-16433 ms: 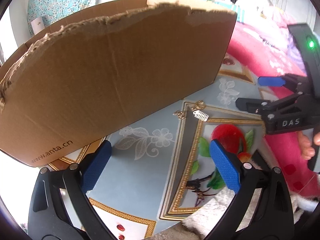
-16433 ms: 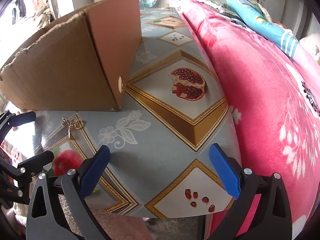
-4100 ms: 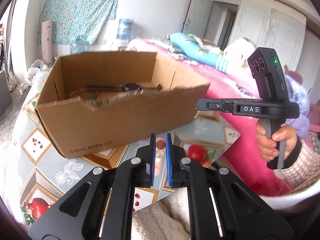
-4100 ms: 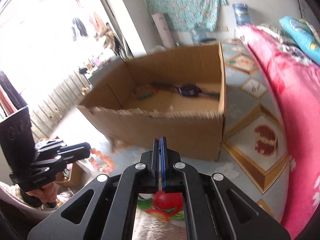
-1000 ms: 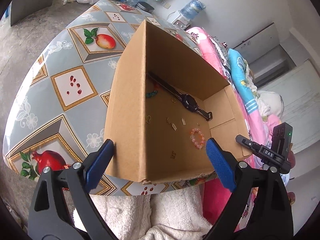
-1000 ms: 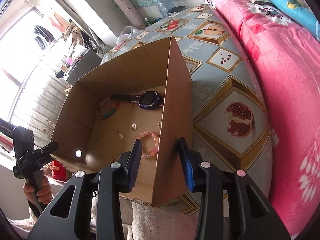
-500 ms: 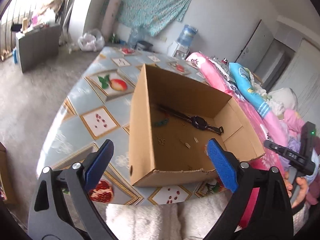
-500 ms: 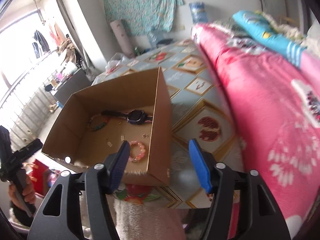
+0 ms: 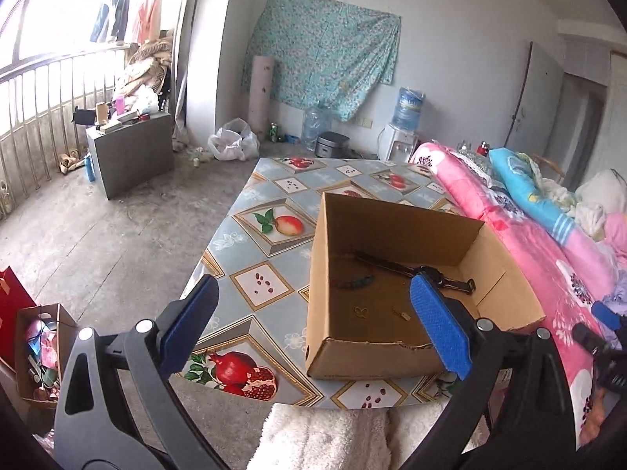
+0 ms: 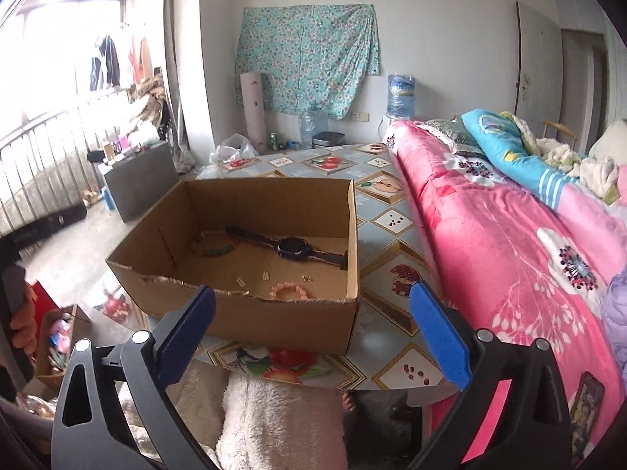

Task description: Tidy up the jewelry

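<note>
Both hand-held grippers empty – left hand-held gripper (image 9: 313, 327) wide apart, right hand-held gripper (image 10: 313, 327) jaws opening, nothing between. Jewelry lies in open brown cardboard box (image 10: 250, 315) on fruit-patterned counter (image 10: 395, 243) – sorting step seems finished; next move likely retreat.

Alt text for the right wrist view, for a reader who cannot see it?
An open cardboard box on a fruit-patterned table holds a dark watch, a pink bead bracelet and small gold pieces. The right gripper, jaws opening, holds nothing.
</note>
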Demonstrator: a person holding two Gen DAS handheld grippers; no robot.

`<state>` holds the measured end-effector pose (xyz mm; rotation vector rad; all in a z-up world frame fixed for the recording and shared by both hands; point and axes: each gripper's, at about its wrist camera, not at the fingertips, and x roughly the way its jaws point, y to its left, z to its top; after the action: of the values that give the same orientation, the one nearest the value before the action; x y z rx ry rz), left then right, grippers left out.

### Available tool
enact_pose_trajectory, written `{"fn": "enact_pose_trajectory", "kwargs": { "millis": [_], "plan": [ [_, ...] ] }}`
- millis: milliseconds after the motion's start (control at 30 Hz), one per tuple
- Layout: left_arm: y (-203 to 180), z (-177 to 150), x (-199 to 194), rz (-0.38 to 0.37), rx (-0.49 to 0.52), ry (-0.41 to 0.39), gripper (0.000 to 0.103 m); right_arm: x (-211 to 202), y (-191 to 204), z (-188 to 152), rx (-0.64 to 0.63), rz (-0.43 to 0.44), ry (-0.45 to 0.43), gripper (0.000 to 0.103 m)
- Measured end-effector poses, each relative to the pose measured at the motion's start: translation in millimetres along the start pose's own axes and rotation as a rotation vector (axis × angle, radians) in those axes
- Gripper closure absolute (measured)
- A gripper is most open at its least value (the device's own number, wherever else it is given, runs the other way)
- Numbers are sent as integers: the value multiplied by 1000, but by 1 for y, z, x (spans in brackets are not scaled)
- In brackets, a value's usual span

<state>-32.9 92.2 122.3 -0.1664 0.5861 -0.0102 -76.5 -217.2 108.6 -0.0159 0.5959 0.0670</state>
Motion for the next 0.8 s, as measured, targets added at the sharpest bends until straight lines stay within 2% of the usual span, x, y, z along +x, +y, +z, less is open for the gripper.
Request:
{"fn": "enact_pose_trajectory", "kwargs": {
  "millis": [133,233,300,467,667,800],
  "plan": [
    [-16,-4,-5,35,43,-4,8,2,17,-8,-2,-1,22,7],
    [-27,-9,-4,36,103,4,8,3,21,-13,40,37,38,7],
    [-34,-13,1,37,127,39,8,5,22,-14,63,53,44,7],
    [-43,-27,19,13,115,145,8,14,33,-16,37,27,93,7],
    [-57,-44,31,46,146,206,8,39,23,-20,105,67,230,7],
    [-64,-53,45,51,151,289,8,57,13,-24,157,58,305,7]
  ]
}}
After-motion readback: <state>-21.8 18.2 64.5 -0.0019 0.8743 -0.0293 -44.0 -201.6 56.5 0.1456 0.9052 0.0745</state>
